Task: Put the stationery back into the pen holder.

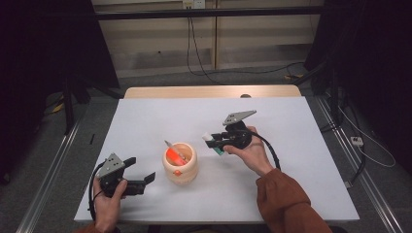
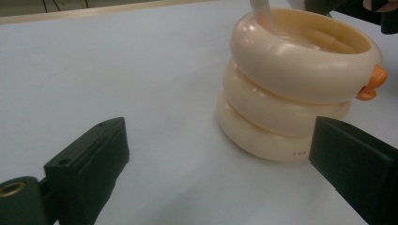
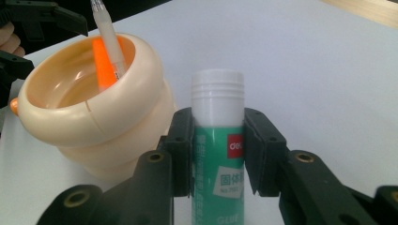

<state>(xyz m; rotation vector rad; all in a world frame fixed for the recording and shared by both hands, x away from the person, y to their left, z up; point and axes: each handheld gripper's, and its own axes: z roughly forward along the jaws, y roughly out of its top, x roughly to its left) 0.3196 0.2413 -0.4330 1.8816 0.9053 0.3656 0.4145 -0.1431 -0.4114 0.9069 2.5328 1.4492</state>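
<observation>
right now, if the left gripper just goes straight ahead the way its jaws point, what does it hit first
Probably the cream ringed holder: it sits just ahead of the open left gripper, slightly toward one jaw. Depth is hard to judge.

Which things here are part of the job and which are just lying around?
In use: glue stick clamped in the right gripper; cream ringed holder with a pen and an orange item; open left gripper.
Lying about: floor cables.

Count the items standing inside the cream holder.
2: an orange marker and a white pen, both leaning against the far wall of the cream holder in the right gripper view. Its bottom is partly hidden, so more could lie there.
</observation>
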